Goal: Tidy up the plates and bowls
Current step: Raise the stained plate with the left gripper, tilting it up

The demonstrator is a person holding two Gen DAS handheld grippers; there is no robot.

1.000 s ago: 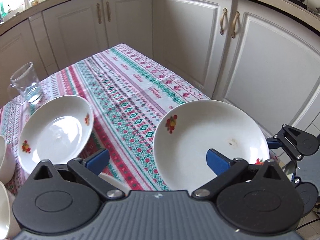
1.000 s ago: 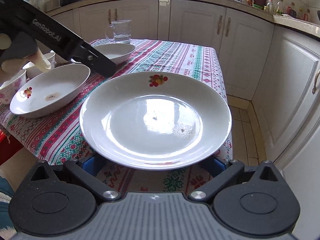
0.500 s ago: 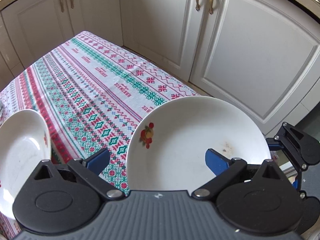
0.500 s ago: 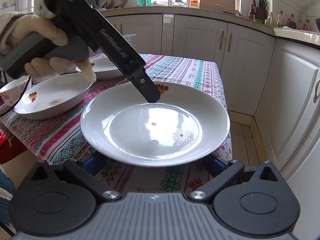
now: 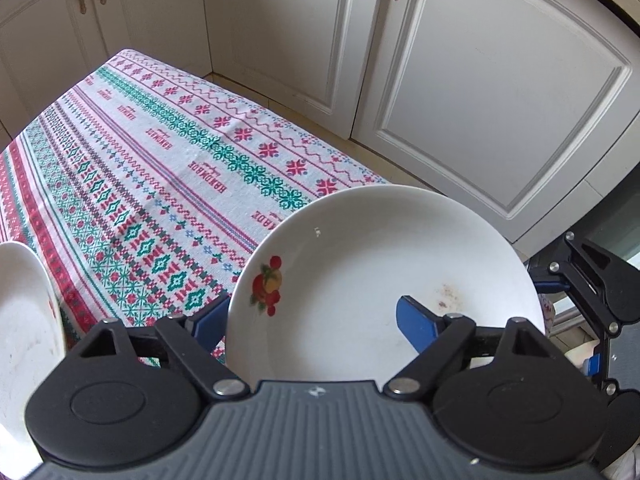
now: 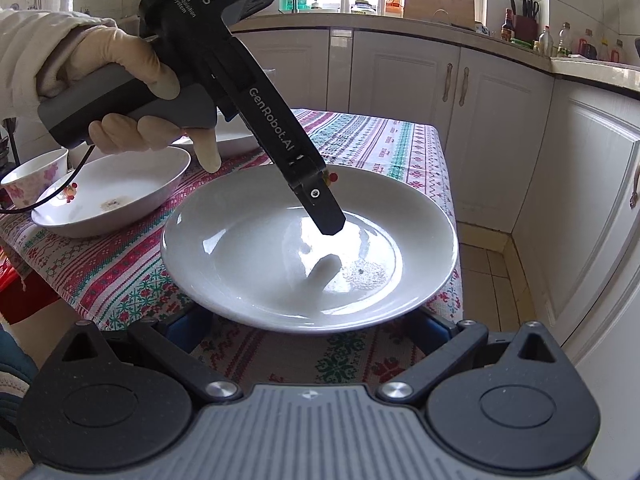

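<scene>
A white plate with a fruit motif (image 6: 280, 264) sits at the table's near corner, also in the left wrist view (image 5: 360, 280). My left gripper (image 5: 310, 322) is open and straddles the plate's left rim: one blue finger (image 5: 416, 324) over the plate's inside, the other (image 5: 208, 322) outside the rim. In the right wrist view its finger (image 6: 326, 216) hangs just above the plate's middle. My right gripper (image 6: 308, 330) is open, its blue fingers mostly hidden under the plate's near rim. A second white plate (image 6: 116, 196) lies left.
A floral cup (image 6: 32, 176) stands at the far left and another dish (image 6: 236, 136) lies behind the left gripper. The patterned tablecloth (image 5: 160, 168) covers the table. White cabinets (image 5: 480, 80) stand close on the right, with tiled floor between.
My left gripper has swung right and lowered over the plate, one finger now inside its rim. The plate sits a little lower and farther from my right gripper, which has tilted up.
</scene>
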